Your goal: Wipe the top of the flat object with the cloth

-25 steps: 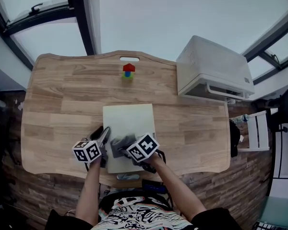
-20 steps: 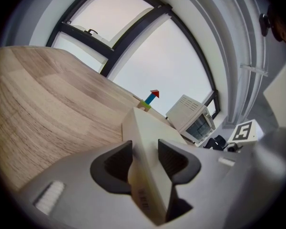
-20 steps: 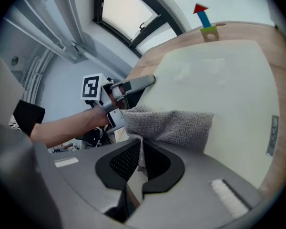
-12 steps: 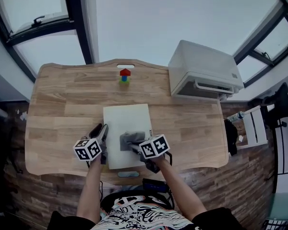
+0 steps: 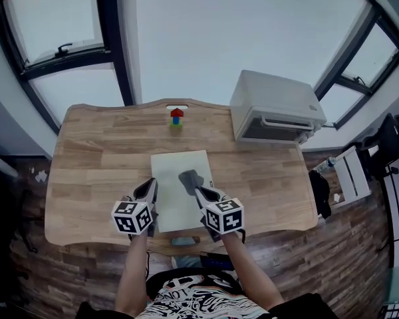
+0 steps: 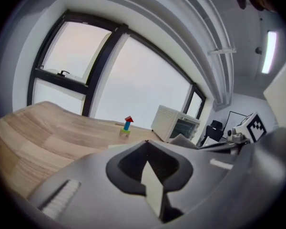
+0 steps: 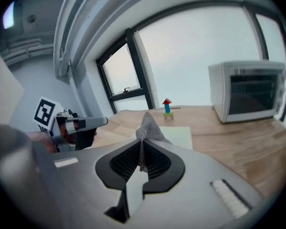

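A flat white board (image 5: 176,205) lies on the wooden table (image 5: 93,171) near its front edge. My right gripper (image 5: 200,191) is shut on a grey cloth (image 5: 189,177), which stands up from its jaws above the board. In the right gripper view the cloth (image 7: 149,126) pokes up from between the shut jaws (image 7: 142,149), with the board (image 7: 179,138) beyond. My left gripper (image 5: 151,186) hovers over the board's left edge. Its jaws (image 6: 146,146) have just been closing and now stand shut with nothing between them.
A small red, blue and green block tower (image 5: 177,117) stands at the table's far edge. A white toaster oven (image 5: 276,109) sits at the back right. A chair (image 5: 349,178) stands past the table's right end.
Both grippers have risen off the board. The right one has lifted the cloth from the board's surface. The left jaws have gone from open to shut.
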`<state>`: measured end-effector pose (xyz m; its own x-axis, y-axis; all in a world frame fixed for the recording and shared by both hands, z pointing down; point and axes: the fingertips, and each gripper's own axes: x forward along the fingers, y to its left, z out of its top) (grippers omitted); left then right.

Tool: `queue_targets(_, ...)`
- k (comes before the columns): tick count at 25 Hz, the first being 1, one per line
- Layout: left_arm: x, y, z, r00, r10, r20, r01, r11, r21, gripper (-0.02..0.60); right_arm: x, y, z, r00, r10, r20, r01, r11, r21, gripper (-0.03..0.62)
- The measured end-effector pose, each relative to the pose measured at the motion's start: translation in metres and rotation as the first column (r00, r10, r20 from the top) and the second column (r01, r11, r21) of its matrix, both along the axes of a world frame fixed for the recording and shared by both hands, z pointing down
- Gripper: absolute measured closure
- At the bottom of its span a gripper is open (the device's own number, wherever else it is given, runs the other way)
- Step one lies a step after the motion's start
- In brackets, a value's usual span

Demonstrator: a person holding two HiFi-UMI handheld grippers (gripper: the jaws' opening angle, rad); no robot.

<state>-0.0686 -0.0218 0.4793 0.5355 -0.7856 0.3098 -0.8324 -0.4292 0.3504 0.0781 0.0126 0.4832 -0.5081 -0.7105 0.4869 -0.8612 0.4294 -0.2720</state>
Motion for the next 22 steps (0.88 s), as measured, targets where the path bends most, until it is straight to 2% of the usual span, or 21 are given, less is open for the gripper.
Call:
queue_targets(2, 0.001, 0.013, -0.021, 1.000, 0.011, 0.021, -0.012, 0.999, 0.044, 0.525, 0.003, 0.007, -0.025, 0.997, 0.023, -0.069, -0.013, 0.992, 0.129, 0.585)
queue_targets(5, -0.001, 0.031, -0.056, 0.999, -0.003, 0.048, -0.003, 0.992, 0.128, 0.525, 0.004, 0.024, -0.061, 0.987, 0.068, -0.144, -0.023, 0.955, 0.294, 0.583)
queue_targets(9, 0.002, 0.052, -0.101, 0.999, -0.002, 0.037, -0.006, 0.977, 0.213, 0.525, 0.010, 0.048, -0.099, 0.972, 0.162, -0.170, -0.075, 0.901, 0.427, 0.585)
queue_targets(12, 0.006, 0.064, -0.125, 0.999, 0.026, 0.020, -0.031, 0.967, 0.253, 0.525, 0.013, 0.059, -0.117, 0.965, 0.208, -0.159, -0.108, 0.869, 0.482, 0.583)
queue_targets(15, 0.002, 0.071, -0.136, 1.000, 0.007, 0.025, -0.013, 0.959, 0.284, 0.525, 0.015, 0.066, -0.128, 0.964, 0.223, -0.141, -0.122, 0.851, 0.511, 0.585)
queue_targets(19, -0.006, 0.075, -0.143, 0.991, -0.079, 0.106, 0.038, 0.939, 0.341, 0.525, 0.019, 0.072, -0.141, 0.968, 0.232, -0.099, -0.148, 0.840, 0.521, 0.585)
queue_targets(22, -0.005, 0.078, -0.143, 0.992, -0.079, 0.101, 0.039, 0.936, 0.349, 0.525, 0.022, 0.076, -0.145, 0.967, 0.238, -0.090, -0.157, 0.837, 0.524, 0.583)
